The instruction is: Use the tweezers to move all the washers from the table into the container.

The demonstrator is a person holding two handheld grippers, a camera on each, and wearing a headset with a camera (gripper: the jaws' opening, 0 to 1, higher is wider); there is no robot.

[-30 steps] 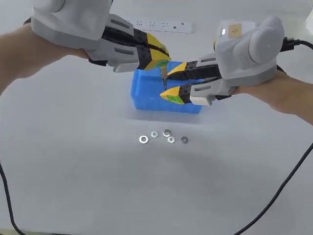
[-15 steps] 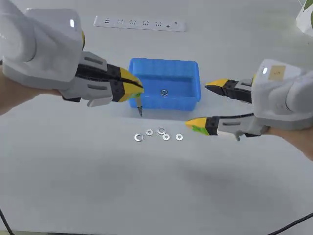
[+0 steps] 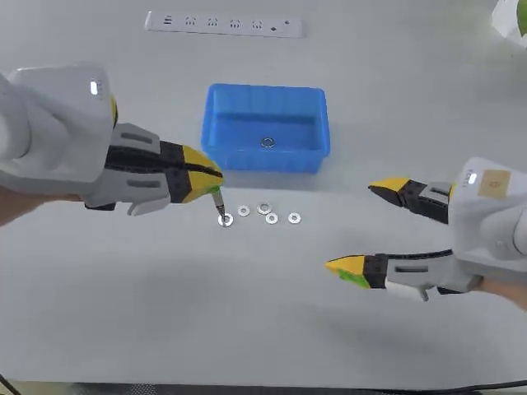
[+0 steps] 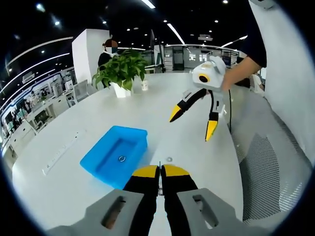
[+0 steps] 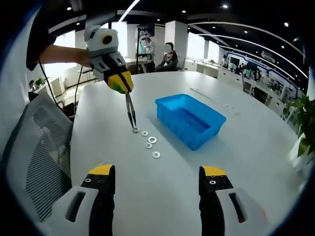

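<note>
Left gripper [image 3: 212, 178]: jaws clenched on the tweezers [image 3: 220, 206], which point down at the leftmost piece of the row; whether it is pinched cannot be told.
Right gripper [image 3: 350, 226]: jaws spread wide and holding nothing, near and right of the row, well apart from it.
Washers [image 3: 264, 209]: five in a short row on the white table [image 3: 165, 313], just near of the container [image 3: 263, 90].
Container: blue, open-topped, with a sixth washer [image 3: 268, 143] lying inside.
Around: a power strip [image 3: 222, 23] lies far beyond the container.
Right gripper view: it shows the tweezers at full length from the side and a mesh chair [image 5: 39, 162] on the left.
Left gripper view: it shows a potted plant [image 4: 123, 69] far off on the table; its own jaws cover most of the tweezers.
</note>
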